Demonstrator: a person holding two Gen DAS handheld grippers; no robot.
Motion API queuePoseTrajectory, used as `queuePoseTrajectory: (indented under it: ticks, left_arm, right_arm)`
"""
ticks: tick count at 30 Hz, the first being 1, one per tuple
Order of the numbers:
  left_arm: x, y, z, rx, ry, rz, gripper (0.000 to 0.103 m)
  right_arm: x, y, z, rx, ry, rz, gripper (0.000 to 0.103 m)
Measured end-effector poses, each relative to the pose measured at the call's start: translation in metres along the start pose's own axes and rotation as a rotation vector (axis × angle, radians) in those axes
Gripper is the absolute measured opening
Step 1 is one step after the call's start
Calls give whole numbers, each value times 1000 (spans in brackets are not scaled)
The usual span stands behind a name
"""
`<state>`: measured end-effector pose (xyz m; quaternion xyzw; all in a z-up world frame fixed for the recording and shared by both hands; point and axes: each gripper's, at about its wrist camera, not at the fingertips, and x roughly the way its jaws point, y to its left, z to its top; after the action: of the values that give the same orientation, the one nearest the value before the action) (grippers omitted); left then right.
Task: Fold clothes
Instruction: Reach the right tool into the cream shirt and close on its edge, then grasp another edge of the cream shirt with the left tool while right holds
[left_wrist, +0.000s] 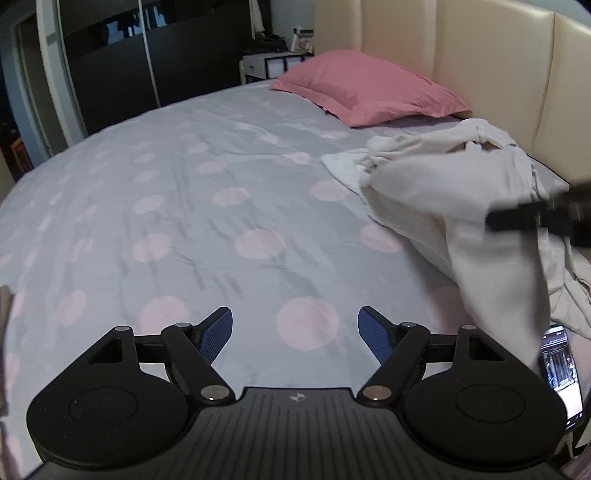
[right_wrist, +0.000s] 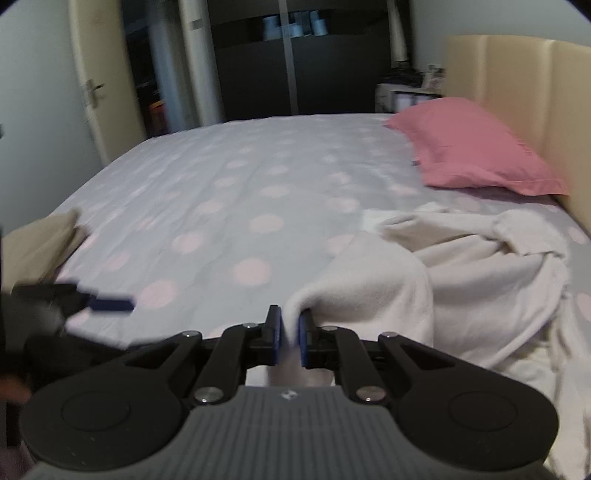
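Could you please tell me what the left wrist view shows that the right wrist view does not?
Only the left wrist view shows the lit black phone lying on the bed and the left gripper open and empty. Only the right wrist view shows the cream door with a metal handle and the right gripper shut on the cream fleece garment. Both show the grey sheet with pink dots, the pink pillow and the beige padded headboard.
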<state>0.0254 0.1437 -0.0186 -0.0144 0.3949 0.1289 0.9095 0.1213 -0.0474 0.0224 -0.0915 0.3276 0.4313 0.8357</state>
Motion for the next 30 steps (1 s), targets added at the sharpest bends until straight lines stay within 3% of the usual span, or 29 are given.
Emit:
queuePoseTrajectory:
  ticks: [5, 8, 14, 18, 22, 24, 26, 30]
  left_arm:
    - [-24, 18, -6, -13, -1, 46, 72]
    - [-39, 32, -12, 5, 10, 110, 70]
    - [-66, 51, -30, -6, 23, 96, 73]
    - [-75, 53, -39, -9, 24, 41, 74]
    - [-68, 54, -45, 7, 67, 1, 74]
    - [-64, 53, -50, 21, 90, -32, 74]
    - [-58, 47, -50, 80, 81, -55, 74]
    - [-47, 32, -49, 210, 56, -118, 74]
  right_arm:
    - [-16, 55, -13, -77, 40, 226, 10]
    - [-29, 93, -25, -161, 56, 317, 10]
    - [-35, 131, -52, -216, 164, 481, 10]
    - [-34, 149, -65, -258, 227, 588, 11]
    - [-25, 149, -70, -333, 248, 543, 24]
    - [-24, 138, -67, -330, 240, 517, 25]
    - [-22, 124, -59, -332, 233, 481, 33]
    - [-23, 96, -51, -389, 227, 346, 34]
